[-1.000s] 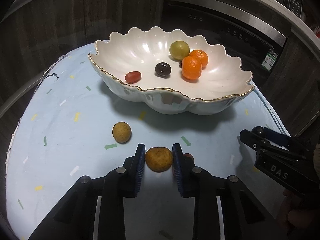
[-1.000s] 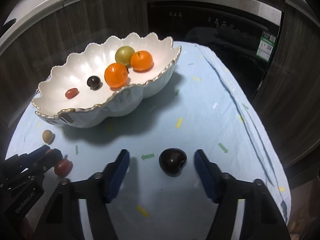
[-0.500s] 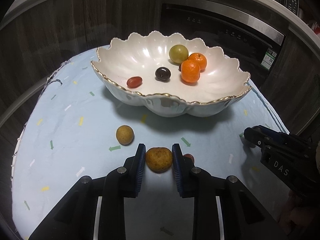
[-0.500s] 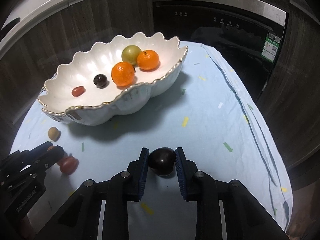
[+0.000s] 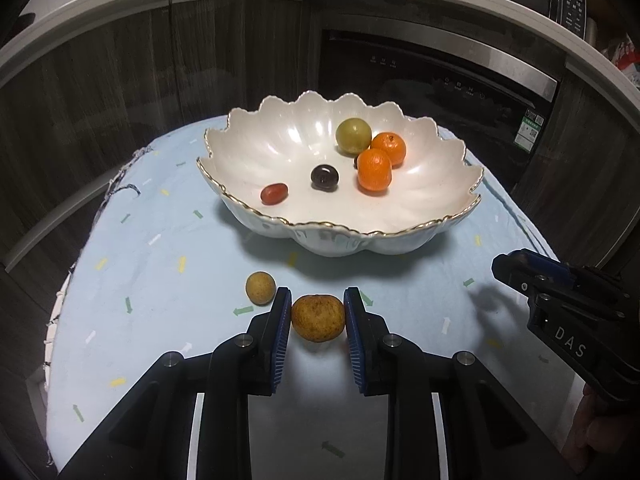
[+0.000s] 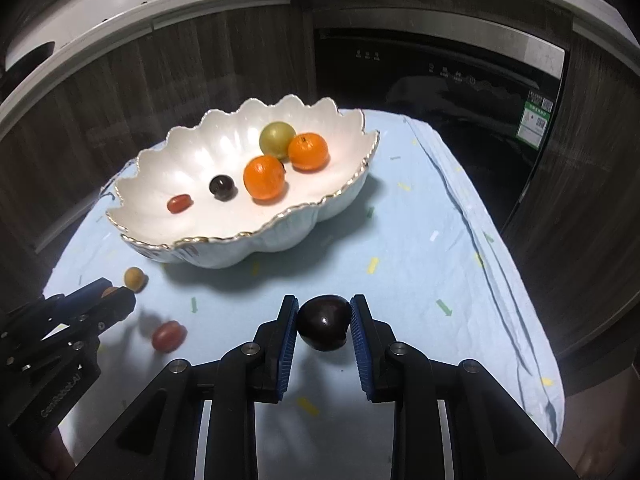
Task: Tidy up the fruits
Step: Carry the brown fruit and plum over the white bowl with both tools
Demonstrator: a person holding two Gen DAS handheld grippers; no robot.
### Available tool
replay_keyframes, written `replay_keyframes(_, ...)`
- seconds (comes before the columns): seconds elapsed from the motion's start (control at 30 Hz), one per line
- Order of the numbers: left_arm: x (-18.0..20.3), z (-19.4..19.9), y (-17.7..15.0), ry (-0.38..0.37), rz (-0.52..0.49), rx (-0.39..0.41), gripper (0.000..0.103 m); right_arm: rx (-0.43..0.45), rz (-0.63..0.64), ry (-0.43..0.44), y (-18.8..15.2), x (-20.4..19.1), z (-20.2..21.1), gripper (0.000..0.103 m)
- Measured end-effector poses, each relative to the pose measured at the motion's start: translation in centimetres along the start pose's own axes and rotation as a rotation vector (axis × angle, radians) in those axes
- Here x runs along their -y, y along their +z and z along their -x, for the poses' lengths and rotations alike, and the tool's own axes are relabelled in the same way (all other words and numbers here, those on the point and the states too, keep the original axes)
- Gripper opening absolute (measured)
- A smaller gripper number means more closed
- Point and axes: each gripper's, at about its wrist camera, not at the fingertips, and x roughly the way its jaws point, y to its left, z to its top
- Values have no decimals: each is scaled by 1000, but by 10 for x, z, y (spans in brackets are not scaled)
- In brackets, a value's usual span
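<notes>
1. Left claw (image 5: 317, 316) closed on a brown fruit (image 5: 317, 318), blue pads pressing both its sides. Same grip as a second ago, but now carried above the cloth (image 5: 160, 264) and a little farther back from the bowl (image 5: 420, 226), which sits ahead and slightly right of the tips.
2. Right claw (image 6: 323, 322) clamped on a dark plum (image 6: 323, 323). A second ago wide open around that plum on the cloth; half a second ago just closing; now lifted, a soft shadow beneath.
3. Meaning for the task, as a judgement: both picks done, two fruits ready to travel to the bowl, carry and release yet to come.
4. Bowl, ahead and left of the right claw: white, scalloped, gold-rimmed, holding a green fruit (image 6: 277, 139), two oranges (image 6: 264, 177) touching or nearly touching each other, a small dark fruit (image 6: 222, 187) and a small red fruit (image 6: 179, 203). Plenty of bare white floor on the near side.
5. Not yet gathered on the cloth: a small tan ball (image 5: 260, 287) just left of the left claw's tip, and a red fruit (image 6: 169, 335) between the two claws, hidden behind the right finger in the left view.
</notes>
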Motion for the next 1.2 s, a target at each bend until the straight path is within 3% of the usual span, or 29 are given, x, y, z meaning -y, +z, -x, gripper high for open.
replay_keyframes(0.67,-3,28,24,29,-4,76,27,91,31,28,19,-15,35,28)
replay_keyframes(1.2,-8,15,67,35,-17,104,27,125,33,56,56,-24,30,28)
